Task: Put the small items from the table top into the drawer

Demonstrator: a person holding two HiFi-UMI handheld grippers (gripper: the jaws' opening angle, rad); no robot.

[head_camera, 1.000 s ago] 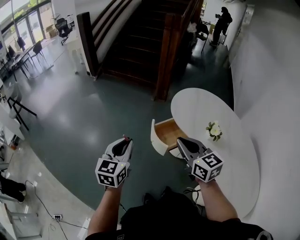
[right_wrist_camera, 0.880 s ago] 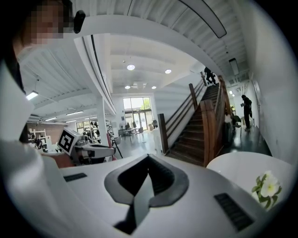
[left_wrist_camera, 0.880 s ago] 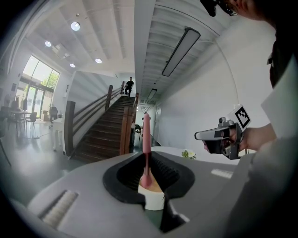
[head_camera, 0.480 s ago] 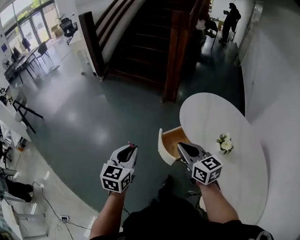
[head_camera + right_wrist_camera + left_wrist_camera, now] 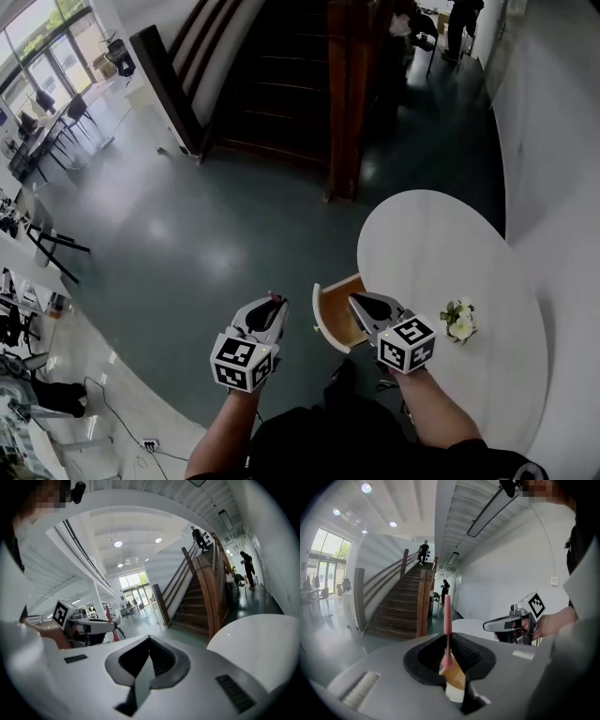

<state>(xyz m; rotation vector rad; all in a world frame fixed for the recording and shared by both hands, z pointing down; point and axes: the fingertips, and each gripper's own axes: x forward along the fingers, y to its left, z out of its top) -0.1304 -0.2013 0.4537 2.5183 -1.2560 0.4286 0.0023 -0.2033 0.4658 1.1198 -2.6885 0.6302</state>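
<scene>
The left gripper [image 5: 448, 663] has its jaws clamped on a thin pink stick [image 5: 447, 620], which stands upright out of them. The right gripper [image 5: 144, 672] has its jaws pressed together with nothing between them.

Each gripper carries a cube with black-and-white square markers: the left cube [image 5: 242, 364] and the right cube [image 5: 405, 343]. These show patterns only, no readable text. A small label on the left gripper's body is too small to read.

In the head view, the left gripper is held over the dark floor [image 5: 187, 234], to the left of the drawer [image 5: 337, 317] and apart from it. The drawer stands pulled out, with a white front and a wooden interior. The right gripper is held over the drawer's right side, at the edge of the white round table [image 5: 441, 253].

A small bunch of white flowers [image 5: 459, 322] lies on the table top, just right of the right cube.

Beyond the table rises a dark wooden staircase [image 5: 281, 84]. A person [image 5: 459, 23] stands on the floor past it.
</scene>
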